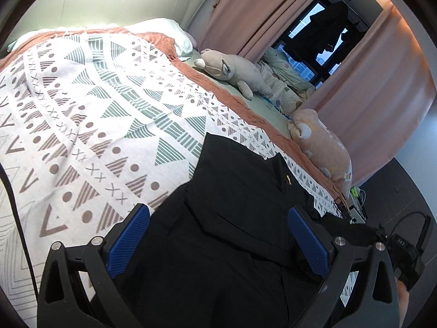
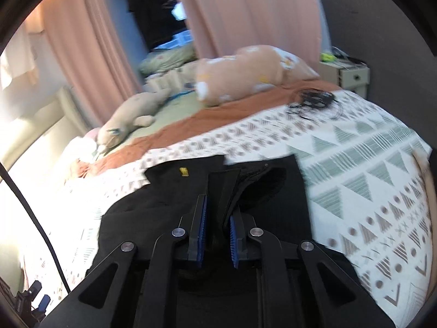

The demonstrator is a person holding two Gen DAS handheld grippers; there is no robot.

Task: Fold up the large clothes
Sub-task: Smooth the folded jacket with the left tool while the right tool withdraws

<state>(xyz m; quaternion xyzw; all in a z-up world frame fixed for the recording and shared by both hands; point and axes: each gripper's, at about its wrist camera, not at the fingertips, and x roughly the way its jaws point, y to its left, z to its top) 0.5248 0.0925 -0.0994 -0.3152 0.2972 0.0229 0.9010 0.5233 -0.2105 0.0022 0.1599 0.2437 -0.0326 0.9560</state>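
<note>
I see a black garment (image 1: 232, 218) with a small yellow tag (image 2: 183, 171) on a white bedspread (image 1: 95, 114) patterned with green and brown triangles, beside pink curtains (image 1: 245, 8).

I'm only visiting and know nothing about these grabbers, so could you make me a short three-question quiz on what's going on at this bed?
1. True or false: the left gripper is clamped on the black garment.
2. Which gripper pinches a fold of the garment? A) left B) right C) neither
3. Fill in: the small tag on the garment is ____ in colour.

Key:
1. False. Its blue pads stand wide apart, with the cloth lying beneath them.
2. B. The right gripper has its pads close together with a fold of black cloth between them.
3. Yellow.
</note>
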